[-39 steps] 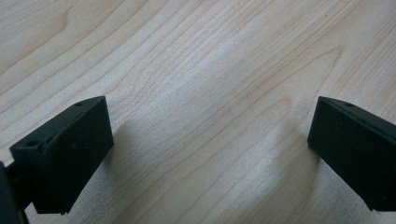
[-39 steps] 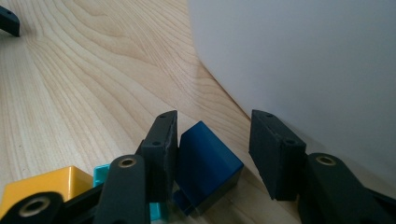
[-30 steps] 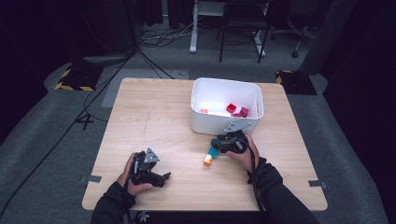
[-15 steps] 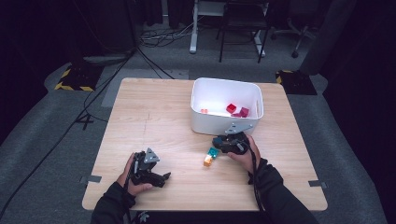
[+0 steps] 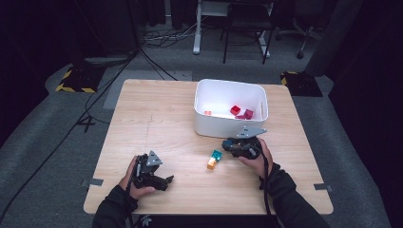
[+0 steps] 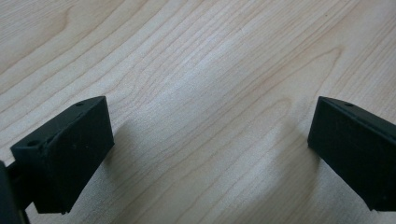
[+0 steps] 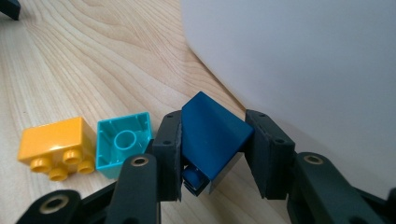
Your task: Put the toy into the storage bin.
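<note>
At the left of the high view, the left gripper [image 5: 164, 181] rests low on the wooden table [image 5: 157, 118] in the person's left hand [image 5: 133, 176]. In its own view its jaws stand wide apart over bare wood grain, with nothing between them.

To the right of it, well apart, lie two loose bricks just beside the right gripper's tip: an orange brick [image 7: 53, 145] on its side, studs showing, and a turquoise brick [image 7: 122, 142] tipped so its hollow underside faces the camera. The two look to be touching, though the high view is too small to be sure.

Next comes the right gripper [image 7: 212, 149], held in the right hand [image 5: 259, 159]. Its jaws have just closed on a dark blue brick [image 7: 212, 133], which sits tilted between the pads.

Just beyond that gripper, on its far side, rises the wall of the white bin [image 5: 204, 124], with red and pink pieces inside.
</note>
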`<state>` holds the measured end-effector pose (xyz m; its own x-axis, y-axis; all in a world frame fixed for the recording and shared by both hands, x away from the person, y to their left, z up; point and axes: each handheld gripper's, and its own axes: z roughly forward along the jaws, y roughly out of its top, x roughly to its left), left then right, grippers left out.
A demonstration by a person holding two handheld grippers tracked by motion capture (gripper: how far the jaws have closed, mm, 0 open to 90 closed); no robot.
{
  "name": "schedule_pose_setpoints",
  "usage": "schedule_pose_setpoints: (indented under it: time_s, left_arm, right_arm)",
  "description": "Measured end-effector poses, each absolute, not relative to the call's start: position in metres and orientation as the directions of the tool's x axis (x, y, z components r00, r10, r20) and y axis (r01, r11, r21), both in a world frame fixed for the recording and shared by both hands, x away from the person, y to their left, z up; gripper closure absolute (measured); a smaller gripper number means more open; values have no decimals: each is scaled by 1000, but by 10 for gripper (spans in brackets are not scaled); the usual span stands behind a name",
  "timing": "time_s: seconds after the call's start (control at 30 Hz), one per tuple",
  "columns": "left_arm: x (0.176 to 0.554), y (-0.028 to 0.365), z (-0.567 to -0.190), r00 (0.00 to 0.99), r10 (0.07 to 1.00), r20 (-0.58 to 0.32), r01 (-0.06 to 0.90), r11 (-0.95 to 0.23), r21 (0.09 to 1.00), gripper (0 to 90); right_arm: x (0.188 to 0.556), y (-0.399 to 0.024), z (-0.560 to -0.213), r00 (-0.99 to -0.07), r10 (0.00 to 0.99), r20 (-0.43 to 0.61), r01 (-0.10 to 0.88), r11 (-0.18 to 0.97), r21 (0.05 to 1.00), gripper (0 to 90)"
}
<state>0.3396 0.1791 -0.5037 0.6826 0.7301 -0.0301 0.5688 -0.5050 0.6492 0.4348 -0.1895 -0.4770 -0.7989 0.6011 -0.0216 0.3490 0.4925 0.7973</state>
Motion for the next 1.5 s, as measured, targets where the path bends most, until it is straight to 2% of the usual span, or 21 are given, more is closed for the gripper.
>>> schedule_pose_setpoints:
  time_s: [0.9, 1.5]
  left_arm:
    - [340, 179, -504, 684, 729, -31, 569, -505, 649, 4]
    - [340, 179, -504, 684, 729, -32, 569, -505, 649, 3]
  right_arm:
    - [418, -222, -433, -781, 623, -48, 287, 426, 858, 596]
    - [416, -238, -370, -762, 637, -117, 200, 404, 893, 596]
